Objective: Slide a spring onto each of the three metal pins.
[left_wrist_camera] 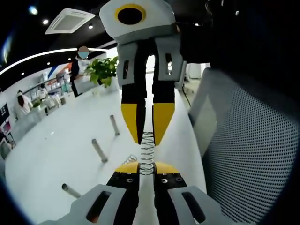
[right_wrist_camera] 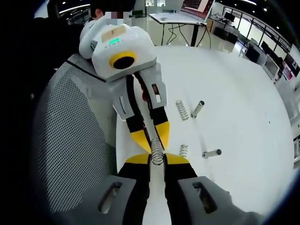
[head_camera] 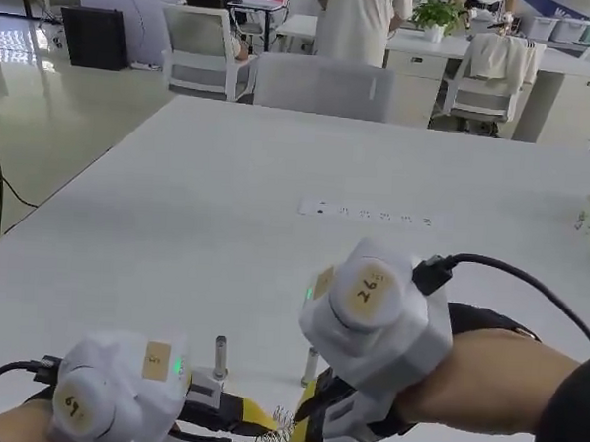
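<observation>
Spring (left_wrist_camera: 147,152): thin wire coil, held off the tabletop (head_camera: 277,180) between the two grippers, one end in each. Left gripper (left_wrist_camera: 146,167): fingers clamped on one end. Right gripper (right_wrist_camera: 158,160): fingers clamped on the opposite end, with the tips of the two grippers nearly meeting. Three metal pins (left_wrist_camera: 99,150) stand on the tabletop just beyond, all bare as far as I can tell. Two more springs (right_wrist_camera: 181,110) lie loose beside the pins.

Handling (judgement): very light and compliant. Likely to bow sideways if pushed endwise, and may flick away if one end is let go. Best pinched lightly across the coils near one end, leaving the other end's bore open for a pin.
</observation>
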{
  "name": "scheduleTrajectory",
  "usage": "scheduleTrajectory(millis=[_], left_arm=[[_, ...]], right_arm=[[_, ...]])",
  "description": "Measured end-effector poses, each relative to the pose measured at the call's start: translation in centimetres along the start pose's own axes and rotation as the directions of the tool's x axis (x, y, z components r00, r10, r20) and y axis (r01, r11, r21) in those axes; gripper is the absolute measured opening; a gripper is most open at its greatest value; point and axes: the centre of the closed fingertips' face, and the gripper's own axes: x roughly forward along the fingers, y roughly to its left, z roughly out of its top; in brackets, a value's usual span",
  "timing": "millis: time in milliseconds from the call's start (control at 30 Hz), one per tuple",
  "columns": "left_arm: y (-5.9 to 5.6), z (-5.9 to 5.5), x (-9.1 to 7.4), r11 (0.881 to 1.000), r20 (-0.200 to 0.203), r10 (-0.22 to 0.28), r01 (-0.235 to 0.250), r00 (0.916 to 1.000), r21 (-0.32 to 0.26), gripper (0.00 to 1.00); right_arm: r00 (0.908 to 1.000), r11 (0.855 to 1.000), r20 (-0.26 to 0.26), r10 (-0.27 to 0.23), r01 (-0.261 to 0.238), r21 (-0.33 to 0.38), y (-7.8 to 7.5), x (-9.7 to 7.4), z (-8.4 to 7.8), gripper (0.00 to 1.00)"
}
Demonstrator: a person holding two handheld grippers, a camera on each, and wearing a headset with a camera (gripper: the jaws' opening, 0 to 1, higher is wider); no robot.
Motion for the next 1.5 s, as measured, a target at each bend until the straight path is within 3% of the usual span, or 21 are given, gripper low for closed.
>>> scheduleTrajectory(millis=[233,500,667,1067,1500], left_arm=[[0.2,0.3,-0.1,1.0,0.015,0.009,-0.009,0.9998,-0.012,0.03],[0.2,0.3,-0.1,1.0,0.027,0.012,-0.012,0.9996,-0.019,0.02],[0.3,0.4,-0.2,1.0,0.03,0.017,-0.016,0.9994,-0.019,0.02],[0.4,1.2,-0.4,0.999,0.066,0.024,-0.022,0.9976,-0.032,0.02],[0.5,1.3,-0.3,0.999,0.078,0.031,-0.028,0.9965,-0.039,0.04]], right_arm=[[0.998,1.0,0.062,-0.011,0.011,-0.004,0.0,-0.3,1.3,0.08],[0.9956,1.0,0.093,-0.013,0.015,-0.025,-0.1,-0.1,1.4,0.1],[0.9958,1.0,0.092,-0.005,0.007,-0.025,0.1,0.2,1.3,0.13],[0.9951,1.0,0.098,-0.007,0.008,-0.016,-0.1,0.6,1.3,0.09],[0.9963,1.0,0.085,-0.011,0.012,-0.008,-0.3,0.4,1.3,0.08]])
